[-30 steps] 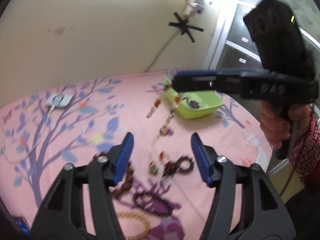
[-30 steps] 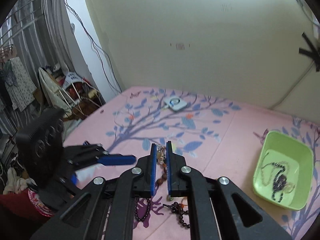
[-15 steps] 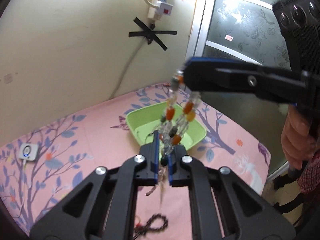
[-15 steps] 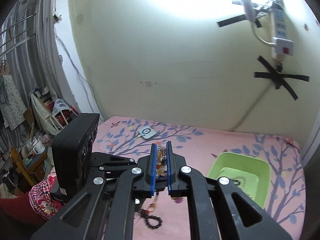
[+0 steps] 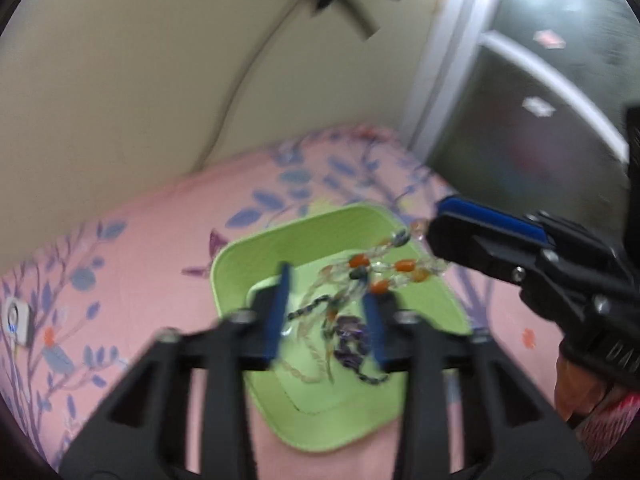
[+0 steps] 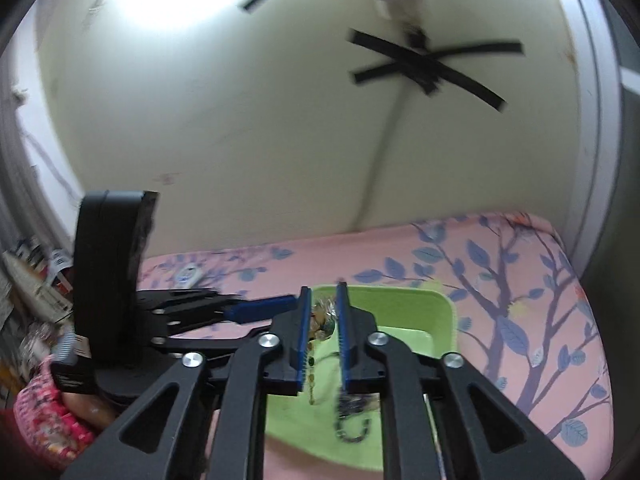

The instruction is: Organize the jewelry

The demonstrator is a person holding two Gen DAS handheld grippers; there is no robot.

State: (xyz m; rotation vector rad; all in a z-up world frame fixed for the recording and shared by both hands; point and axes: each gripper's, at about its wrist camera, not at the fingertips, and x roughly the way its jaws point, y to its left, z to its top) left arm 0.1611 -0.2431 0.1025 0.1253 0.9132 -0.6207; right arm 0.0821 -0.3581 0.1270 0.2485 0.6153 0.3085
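Observation:
A necklace of orange and clear beads (image 5: 384,270) hangs from my right gripper (image 5: 436,236) and drapes down into the green tray (image 5: 224,264). In the right wrist view my right gripper (image 6: 323,289) is shut on the necklace's beads (image 6: 322,316) over the tray (image 6: 400,300). My left gripper (image 5: 326,284) hovers over the tray with its jaws opening. The necklace's lower strands pass between them without being pressed. A dark chain (image 5: 352,342) lies in the tray. One left finger (image 6: 260,307) shows beside the right gripper.
The tray sits on a pink bed sheet (image 5: 152,248) with a tree print, near the wall corner. A white charger (image 5: 14,320) lies at the far left. A glass door (image 5: 540,128) stands to the right. A person's hand (image 5: 576,384) holds the right gripper.
Both grippers moved from the jewelry pile to above the green tray. The left jaws shut on the necklace's lower end half a second ago and now stand apart. The necklace now droops into the tray.

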